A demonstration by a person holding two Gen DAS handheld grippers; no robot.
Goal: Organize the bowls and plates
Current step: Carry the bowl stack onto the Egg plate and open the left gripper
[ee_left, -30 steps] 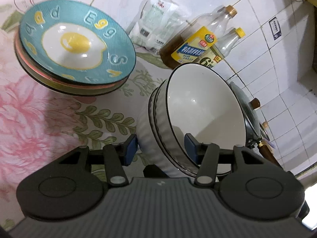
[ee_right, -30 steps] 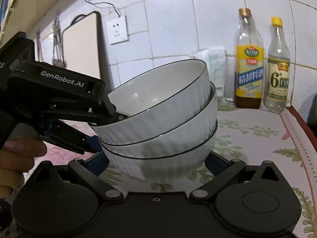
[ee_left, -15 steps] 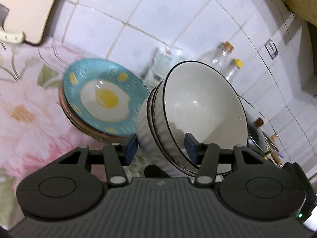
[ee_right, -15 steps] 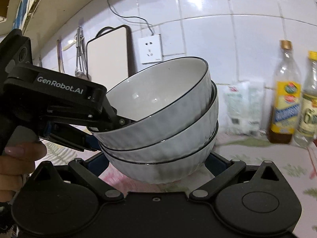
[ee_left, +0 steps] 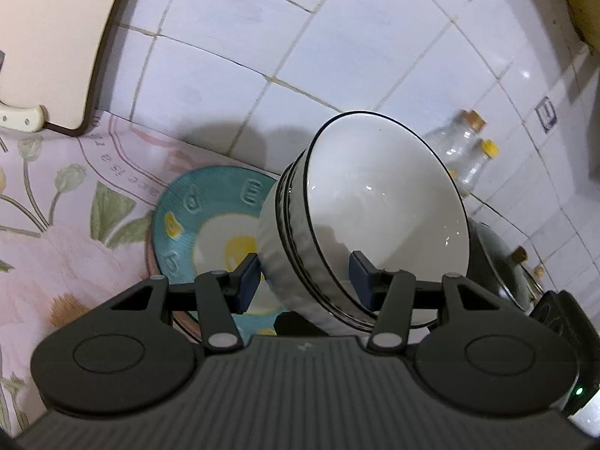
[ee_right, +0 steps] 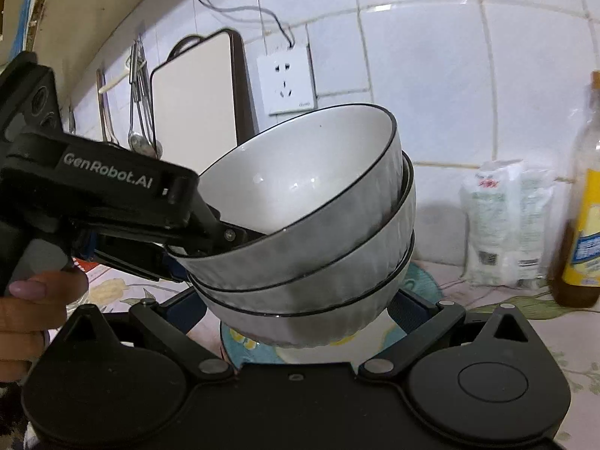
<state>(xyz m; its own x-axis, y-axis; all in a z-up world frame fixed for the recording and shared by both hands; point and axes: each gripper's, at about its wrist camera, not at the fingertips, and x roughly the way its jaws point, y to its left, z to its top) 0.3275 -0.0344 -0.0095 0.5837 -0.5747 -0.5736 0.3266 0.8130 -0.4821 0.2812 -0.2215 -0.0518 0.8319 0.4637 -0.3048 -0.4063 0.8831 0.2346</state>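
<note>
A stack of three white ribbed bowls (ee_left: 375,202) with black rims hangs tilted in the air, held from two sides. My left gripper (ee_left: 303,275) is shut on the stack's near edge, one blue pad inside the top bowl and one under the stack; the right wrist view shows it (ee_right: 210,240) coming in from the left. My right gripper (ee_right: 298,311) is shut on the bottom bowl (ee_right: 318,322), a finger on each side. Directly beneath lies a stack of plates topped by a teal fried-egg plate (ee_left: 187,217), its edge (ee_right: 423,281) partly hidden by the bowls.
A cutting board (ee_right: 195,105) leans on the tiled wall beside a socket (ee_right: 287,82) and hanging utensils (ee_right: 138,112). Oil bottles (ee_right: 585,206) and a white bag (ee_right: 506,225) stand at the right. A pot lid (ee_left: 502,262) lies behind the bowls. A hand (ee_right: 30,307) holds the left gripper.
Both grippers carried the bowl stack up and leftwards, from beside the teal plates to above them. The bottles slid to the right edge of both views. Neither grip changed.
</note>
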